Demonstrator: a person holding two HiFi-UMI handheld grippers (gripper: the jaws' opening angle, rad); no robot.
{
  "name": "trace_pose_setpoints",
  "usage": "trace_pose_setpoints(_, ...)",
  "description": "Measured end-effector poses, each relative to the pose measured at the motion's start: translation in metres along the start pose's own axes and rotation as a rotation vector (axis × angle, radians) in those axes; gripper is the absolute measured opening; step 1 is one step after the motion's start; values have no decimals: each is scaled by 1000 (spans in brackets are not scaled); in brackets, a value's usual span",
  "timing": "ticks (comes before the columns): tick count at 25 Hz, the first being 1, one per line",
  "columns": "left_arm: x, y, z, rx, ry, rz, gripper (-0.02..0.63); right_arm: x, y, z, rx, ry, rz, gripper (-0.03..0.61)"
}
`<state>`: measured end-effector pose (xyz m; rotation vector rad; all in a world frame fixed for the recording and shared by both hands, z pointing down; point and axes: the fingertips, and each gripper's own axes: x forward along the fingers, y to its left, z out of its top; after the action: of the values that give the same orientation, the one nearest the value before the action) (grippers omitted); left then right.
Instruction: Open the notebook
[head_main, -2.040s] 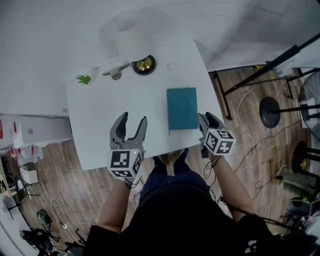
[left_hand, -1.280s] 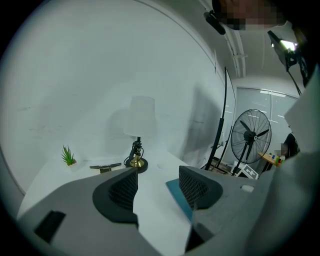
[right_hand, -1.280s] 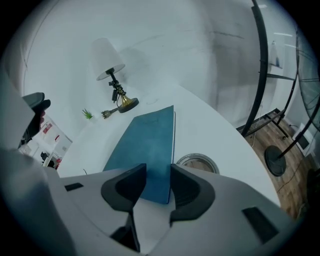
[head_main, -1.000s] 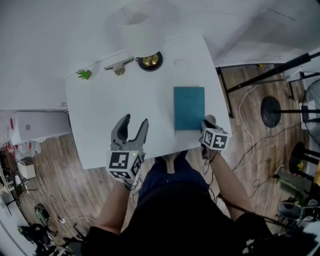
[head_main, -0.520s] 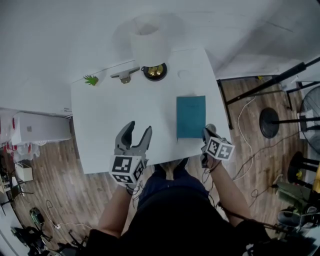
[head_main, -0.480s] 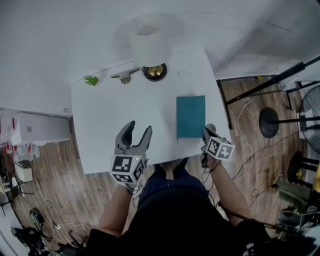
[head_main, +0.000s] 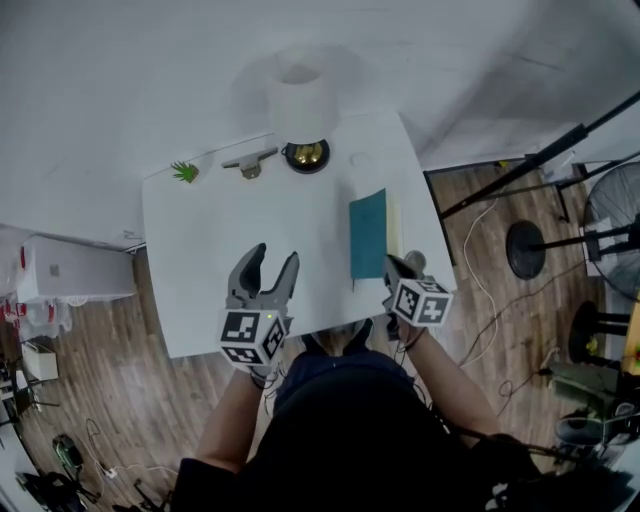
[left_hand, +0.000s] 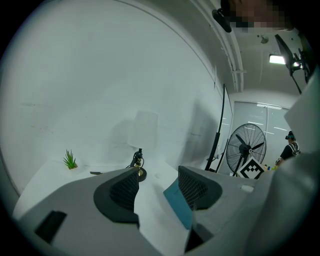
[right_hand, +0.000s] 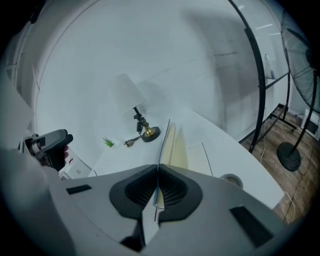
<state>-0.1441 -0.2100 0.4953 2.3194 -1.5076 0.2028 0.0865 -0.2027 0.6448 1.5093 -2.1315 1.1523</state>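
in the head view, where the right gripper (head_main: 396, 266) meets the notebook (head_main: 368, 234) is too small to make out. the thing (head_main: 250, 163) beside the lamp (head_main: 303, 100) may be a clip. the fan (head_main: 620, 215) is cut by the right edge. the left gripper (left_hand: 157, 186) covers the notebook's near end in its own view.

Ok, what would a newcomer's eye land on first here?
The teal notebook near the right side of the table has its cover raised on edge, pinched in the shut right gripper, cream pages showing. The left gripper hangs open over the tabletop; a white-shaded lamp stands at the far edge.
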Motion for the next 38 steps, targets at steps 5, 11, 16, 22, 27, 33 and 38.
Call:
trace_pose_setpoints(5, -13, 15, 3, -12, -10, 2, 244, 5, 42, 5, -81, -9, 30, 12)
trace_pose_setpoints(11, -31, 42, 0, -27, -4, 23, 244, 27, 90, -4, -126, 17, 78, 11)
trace_pose_setpoints(16, -50, 68, -9, -43, 15, 44, 242, 48, 119, -22, -153, 59, 88, 11)
trace_pose_setpoints(22, -60, 95, -14, -49, 26, 60, 242, 80, 141, -40, -179, 113, 91, 11)
trace_pose_setpoints(27, -66, 109, -26, -55, 62, 61, 242, 104, 152, -61, -202, 158, 85, 12)
trace_pose_setpoints(33, -73, 124, -41, -64, 95, 81, 242, 136, 154, -89, -241, 222, 76, 15)
trace_pose_setpoints(38, -72, 131, -49, -81, 108, 92, 241, 151, 156, -99, -242, 269, 81, 21)
